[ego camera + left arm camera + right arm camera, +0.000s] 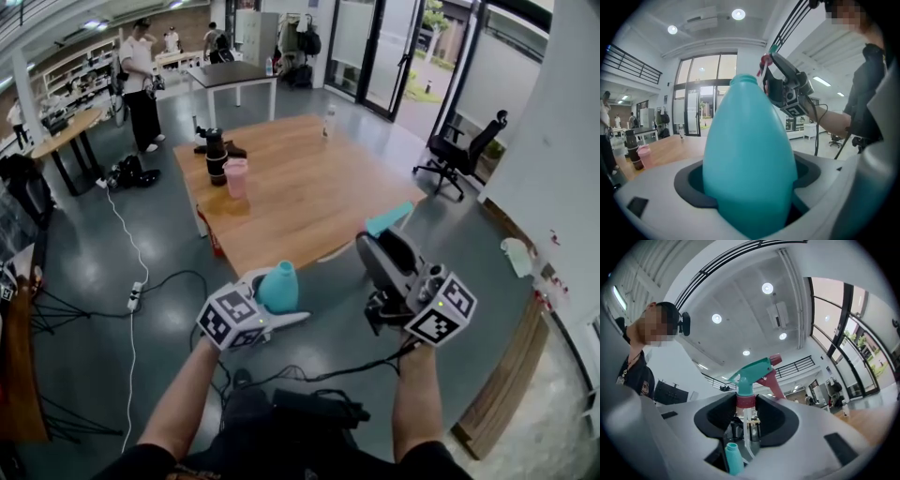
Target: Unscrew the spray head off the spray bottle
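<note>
My left gripper (281, 309) clamps the teal spray bottle (749, 154) by its belly in mid-air, and my right gripper (746, 406) pinches the spray head (757, 370) by its red collar, already off the open neck, so I judge it best to hold the bottle upright and both grips firm.

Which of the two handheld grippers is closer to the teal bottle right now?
Left. The left gripper is clamped around the teal bottle itself. The right gripper is off to the bottle's right, clear of it, holding the detached spray head.
</note>
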The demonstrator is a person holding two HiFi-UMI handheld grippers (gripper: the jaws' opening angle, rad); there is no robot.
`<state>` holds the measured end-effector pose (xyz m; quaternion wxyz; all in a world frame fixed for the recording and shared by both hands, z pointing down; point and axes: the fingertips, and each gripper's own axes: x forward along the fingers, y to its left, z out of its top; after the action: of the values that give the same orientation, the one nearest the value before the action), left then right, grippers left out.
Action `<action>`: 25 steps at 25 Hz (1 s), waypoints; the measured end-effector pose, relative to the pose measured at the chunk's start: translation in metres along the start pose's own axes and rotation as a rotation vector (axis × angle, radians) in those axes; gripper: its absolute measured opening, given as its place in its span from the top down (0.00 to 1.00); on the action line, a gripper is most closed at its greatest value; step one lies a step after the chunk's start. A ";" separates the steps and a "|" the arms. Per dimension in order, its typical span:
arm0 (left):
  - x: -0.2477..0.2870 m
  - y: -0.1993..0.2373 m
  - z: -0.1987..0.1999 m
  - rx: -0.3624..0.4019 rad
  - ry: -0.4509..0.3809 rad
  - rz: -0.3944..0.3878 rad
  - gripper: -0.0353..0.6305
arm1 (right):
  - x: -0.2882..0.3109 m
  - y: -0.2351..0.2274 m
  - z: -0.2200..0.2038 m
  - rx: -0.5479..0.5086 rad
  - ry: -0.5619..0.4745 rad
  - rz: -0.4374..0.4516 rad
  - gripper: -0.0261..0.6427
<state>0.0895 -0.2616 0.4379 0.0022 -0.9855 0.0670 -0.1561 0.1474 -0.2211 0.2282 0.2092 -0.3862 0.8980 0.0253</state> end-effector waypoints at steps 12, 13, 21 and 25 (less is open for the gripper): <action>0.007 0.000 0.044 -0.033 -0.112 0.111 0.29 | -0.038 -0.037 -0.039 -0.105 0.140 -0.259 0.74; 0.008 -0.001 0.045 -0.036 -0.114 0.109 0.29 | -0.041 -0.038 -0.043 -0.113 0.150 -0.273 0.74; 0.005 -0.003 0.050 -0.046 -0.139 0.118 0.29 | -0.054 -0.042 -0.069 -0.128 0.196 -0.360 0.74; 0.005 -0.005 0.051 -0.050 -0.140 0.119 0.29 | -0.057 -0.042 -0.072 -0.127 0.196 -0.380 0.74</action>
<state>0.1103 -0.2584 0.3911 -0.0084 -0.9880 0.1290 -0.0846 0.1861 -0.2268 0.3210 0.0972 -0.5614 0.8218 0.0043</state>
